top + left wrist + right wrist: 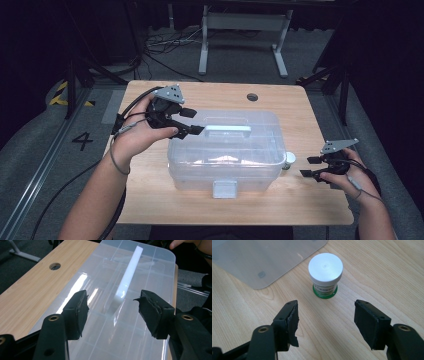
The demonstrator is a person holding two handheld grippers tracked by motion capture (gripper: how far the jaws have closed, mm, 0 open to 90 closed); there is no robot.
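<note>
Wooden tabletop [150, 200] is seen under a clear plastic box [225, 165] with its lid closed and a white handle [227, 131] on top. The left gripper [192, 121] is held above the lid with jaws spread; in the left gripper view the handle [127, 277] lies ahead at 12 o'clock, its long axis pointing away between the jaws. A small white-capped jar [325, 273] stands upright just beside the box corner, at 12 o'clock from the right gripper [325, 322], which is also spread and is nearer to it. Free table is left around the jar; the table edge at the right is close.
</note>
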